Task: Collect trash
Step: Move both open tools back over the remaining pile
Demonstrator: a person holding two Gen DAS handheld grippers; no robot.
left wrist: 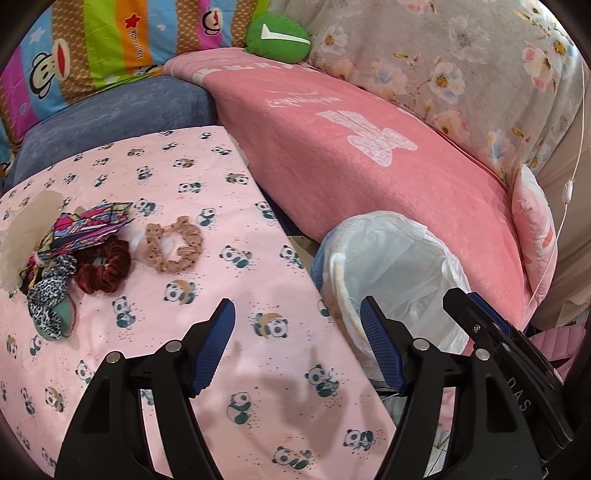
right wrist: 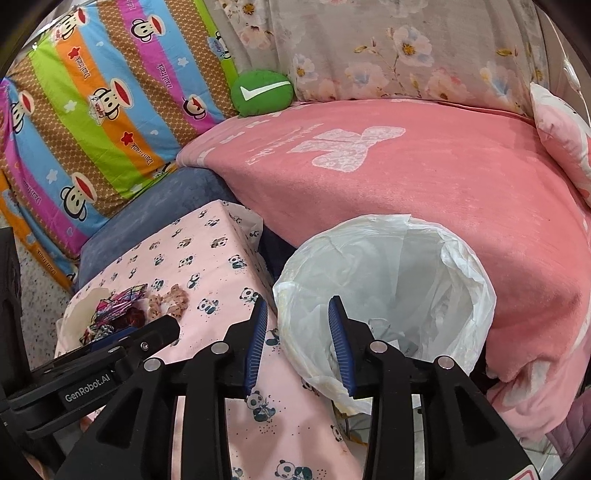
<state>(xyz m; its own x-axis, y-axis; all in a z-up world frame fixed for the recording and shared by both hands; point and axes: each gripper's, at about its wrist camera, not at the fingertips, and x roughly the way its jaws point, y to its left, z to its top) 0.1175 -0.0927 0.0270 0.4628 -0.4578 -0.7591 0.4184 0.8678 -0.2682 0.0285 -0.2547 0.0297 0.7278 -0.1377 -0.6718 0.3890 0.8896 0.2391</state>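
We saw a panda-print pink cloth (left wrist: 207, 266) carrying a tan scrunchie (left wrist: 173, 243), a dark red scrunchie (left wrist: 105, 269) and a leopard-print scrunchie (left wrist: 48, 295), beside a pink blanket (left wrist: 369, 166), with a green checkmark cushion (left wrist: 279, 35), a monkey-print striped quilt (right wrist: 96, 110) and a floral sheet (right wrist: 406, 48) behind.

Both wrist cameras are looking down and forward from close range: the left over the panda-print cloth (left wrist: 155, 332), the right above the lined bin (right wrist: 461, 273); both are sharing cloth, bin and pink blanket (left wrist: 369, 177)
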